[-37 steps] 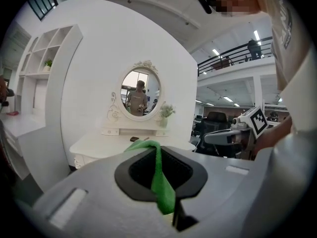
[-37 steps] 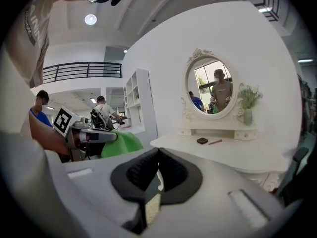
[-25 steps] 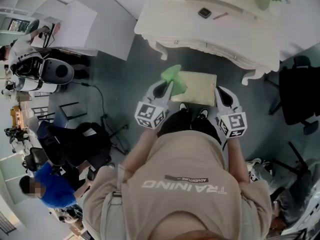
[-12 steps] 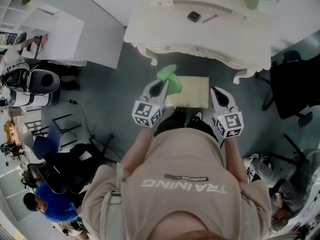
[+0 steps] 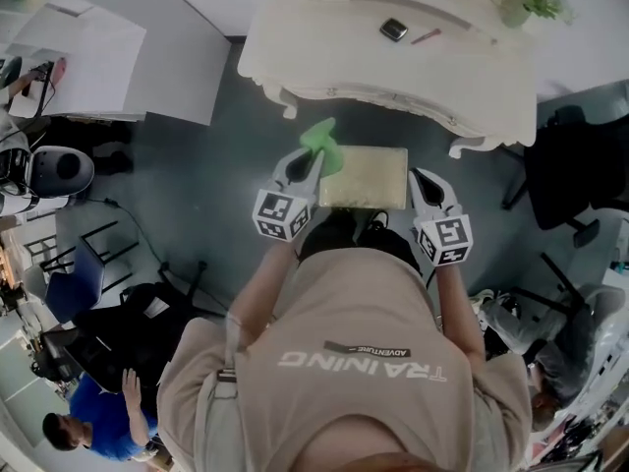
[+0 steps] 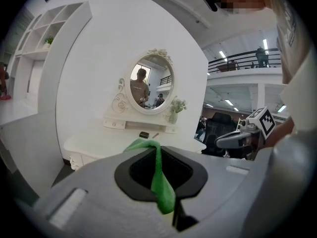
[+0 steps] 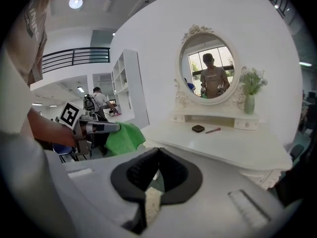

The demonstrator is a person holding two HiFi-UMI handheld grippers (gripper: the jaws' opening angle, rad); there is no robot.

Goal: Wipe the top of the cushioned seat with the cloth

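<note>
Cloth (image 5: 321, 147) stays pinched in left hand-held gripper (image 5: 308, 163) (right hand-held gripper (image 5: 423, 179) closed, empty).

Overhead view; gripper views facing vanity (image 7: 223, 143)

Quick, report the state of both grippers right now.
Left gripper: jaws closed on the green cloth.
Right gripper: jaws closed, nothing between them.

Bright, even indoor light from white ceiling strip lights (image 6: 221, 54) and a round ceiling lamp (image 7: 75, 2). Fisheye bending with dark corners in both gripper views; soft shadows.
</note>
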